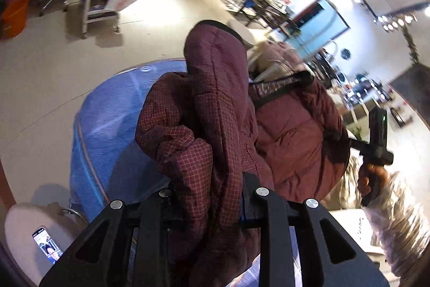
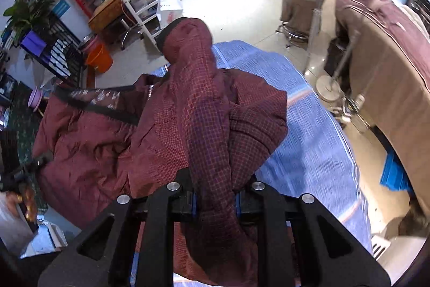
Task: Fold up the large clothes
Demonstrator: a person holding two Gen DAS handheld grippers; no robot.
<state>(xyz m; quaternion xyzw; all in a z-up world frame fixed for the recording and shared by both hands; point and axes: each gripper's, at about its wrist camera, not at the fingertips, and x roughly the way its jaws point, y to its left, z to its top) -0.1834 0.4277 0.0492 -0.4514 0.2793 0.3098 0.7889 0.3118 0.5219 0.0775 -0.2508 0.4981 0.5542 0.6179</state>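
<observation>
So the maroon quilted jacket (image 1: 215,109) is a puffy checked thing, bunched up and partly lifted off the blue sheet (image 1: 107,125) that covers the worktop (could be a bed, honestly hard to tell under the cover). Going left to right: the left tongs (image 1: 212,192) are clenched on a thick roll of the jacket, with fabric squeezed between the two fingers and spilling down past them. In that same view the sleeve (image 1: 212,45) with its dark cuff rises away from the camera, and the lining with the black band (image 1: 279,90) shows further right, so the garment looks opened out or twisted.

Over on the right side, the right tongs (image 2: 215,192) are also clamped on a fold of jacket (image 2: 204,112), again a fat bundle rather than a clean edge. Blue sheet (image 2: 309,125) is bare to the right of it.

My take on doing this step well: both grips look like they've got too many layers. I'd spread the tongs apart to pull the fabric taut, let the sleeve fall flat, then lay the body down on the sheet before making any crease. Puffy filling springs back, so press the fold down and go slow, otherwise it just balloons open again
</observation>
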